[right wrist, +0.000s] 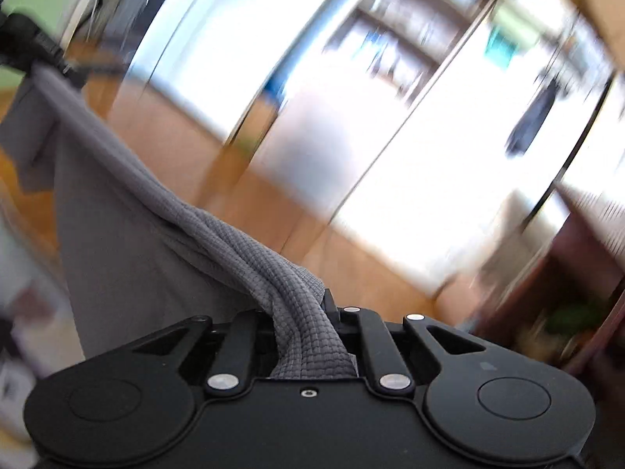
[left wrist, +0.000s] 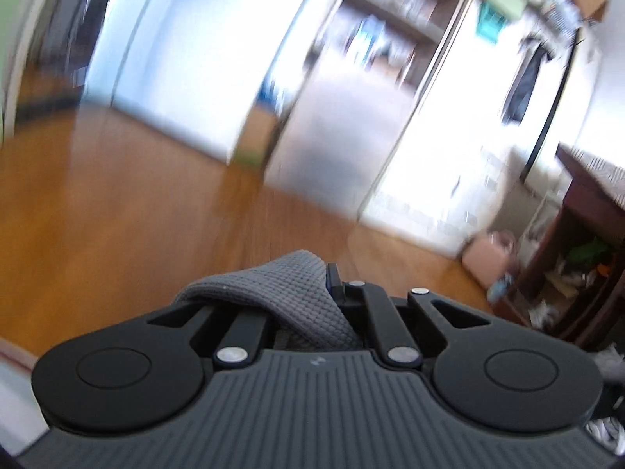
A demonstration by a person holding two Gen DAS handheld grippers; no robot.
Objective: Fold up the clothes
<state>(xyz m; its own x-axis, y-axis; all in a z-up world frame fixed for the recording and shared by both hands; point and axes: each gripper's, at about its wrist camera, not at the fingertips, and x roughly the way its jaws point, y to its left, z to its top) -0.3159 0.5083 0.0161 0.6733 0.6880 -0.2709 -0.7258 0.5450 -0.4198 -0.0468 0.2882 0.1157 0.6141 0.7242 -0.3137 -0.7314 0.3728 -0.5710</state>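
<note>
Grey waffle-knit cloth [right wrist: 164, 211] hangs in the air between the two grippers, clear of the wooden floor [left wrist: 129, 179] that shows blurred behind it. In the right wrist view the right gripper [right wrist: 326, 308] is clamped on a bunched, rope-like edge of the fabric, which runs straight out of its closed jaws and stretches up and to the left as a taut ridge, with a flat sheet of the same garment dropping below that ridge. At the far upper-left end of the stretch a dark shape grips the cloth — most likely the other tool, though it is too blurred to say for sure. The right tool points slightly upward and is rolled to one side, so the room beyond leans steeply.

In the left wrist view the left gripper [left wrist: 330, 273] is likewise closed on the garment: a folded lump of the grey knit is pinched between its fingers and spills back over the left-hand linkage of the tool. This gripper is also tipped, with the floor sloping across the view. Bright white doors [left wrist: 449, 125] and open shelving [left wrist: 390, 27] stand beyond, and a dark wooden cabinet [left wrist: 582, 234] sits at the right edge — all smeared by motion blur.
</note>
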